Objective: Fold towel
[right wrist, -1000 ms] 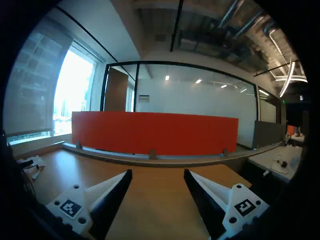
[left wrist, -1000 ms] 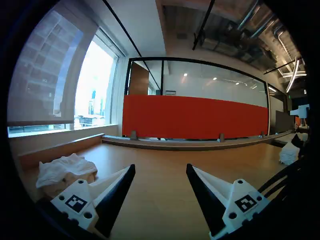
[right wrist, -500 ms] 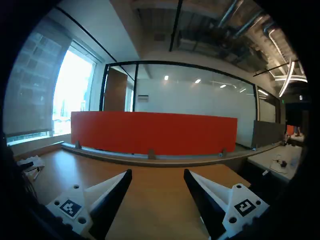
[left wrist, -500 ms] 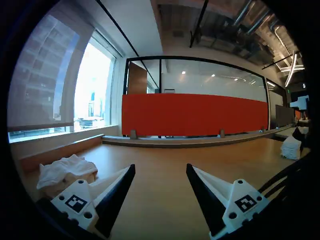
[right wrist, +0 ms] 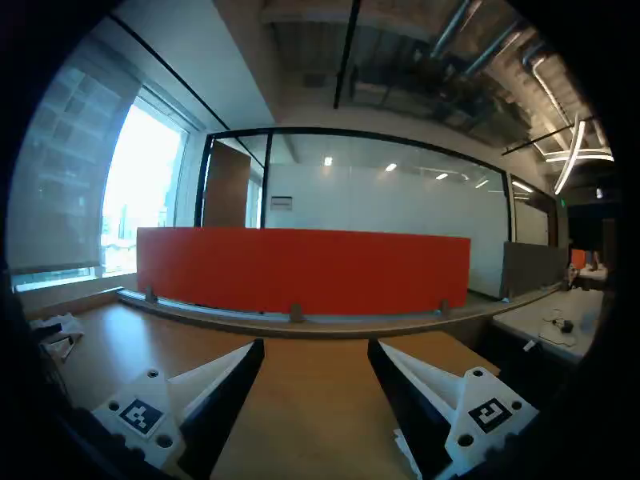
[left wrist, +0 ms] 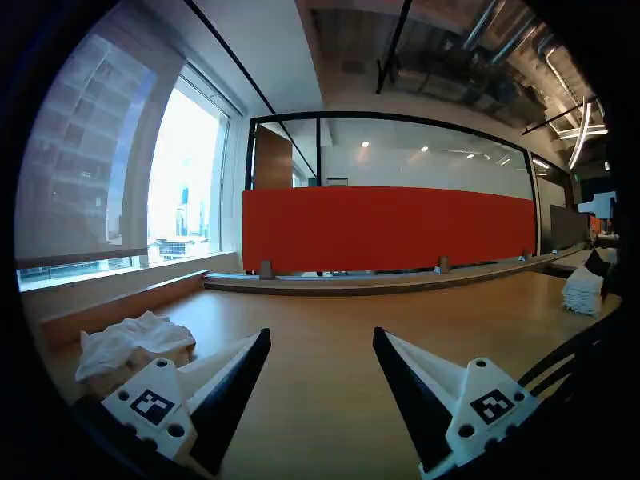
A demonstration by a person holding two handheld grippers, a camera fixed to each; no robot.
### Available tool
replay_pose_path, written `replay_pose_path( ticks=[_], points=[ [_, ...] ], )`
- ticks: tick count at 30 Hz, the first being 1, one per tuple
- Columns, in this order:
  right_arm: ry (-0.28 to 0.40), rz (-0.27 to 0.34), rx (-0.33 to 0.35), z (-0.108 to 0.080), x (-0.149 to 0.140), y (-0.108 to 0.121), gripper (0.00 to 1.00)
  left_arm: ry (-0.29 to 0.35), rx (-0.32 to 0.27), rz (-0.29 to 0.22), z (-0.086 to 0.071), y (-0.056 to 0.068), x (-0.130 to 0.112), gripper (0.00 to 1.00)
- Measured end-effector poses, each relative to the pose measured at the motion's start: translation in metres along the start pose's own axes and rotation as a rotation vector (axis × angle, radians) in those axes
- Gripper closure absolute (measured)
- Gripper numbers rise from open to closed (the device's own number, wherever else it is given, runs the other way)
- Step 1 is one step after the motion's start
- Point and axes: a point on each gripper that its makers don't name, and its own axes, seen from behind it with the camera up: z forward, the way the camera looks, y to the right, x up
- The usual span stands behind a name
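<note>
Left gripper view has the left tool [left wrist: 320, 331] wide open with nothing in it. The towel [left wrist: 132, 344] lies in a messy white heap on the tabletop [left wrist: 336, 312], just past one finger and near the low ledge [left wrist: 120, 302]. A neat folded pile [left wrist: 582, 290] sits far off on the other side. In the right gripper view the right tool [right wrist: 314, 342] is wide open and empty too. The heap hides its corners, so a tool may pinch a lump, and the fold would come out crooked. A low push could also shove the towel against the ledge.
</note>
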Motion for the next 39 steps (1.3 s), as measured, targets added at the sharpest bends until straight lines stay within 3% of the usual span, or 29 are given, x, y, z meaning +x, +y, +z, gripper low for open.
replay_pose_path(
  ticks=[15,26,39],
  points=[
    [-0.032,0.014,0.024,-0.002,-0.067,0.018,0.0,0.0,0.0,0.0,0.0,0.002,0.0,0.05],
    [-0.059,0.088,0.029,0.002,-0.109,0.029,0.0,0.0,0.0,-0.001,0.001,0.001,0.001,0.05],
    [-0.052,0.104,0.008,-0.001,-0.121,0.035,0.0,0.0,0.0,-0.001,0.0,0.001,0.001,0.05]
  ],
)
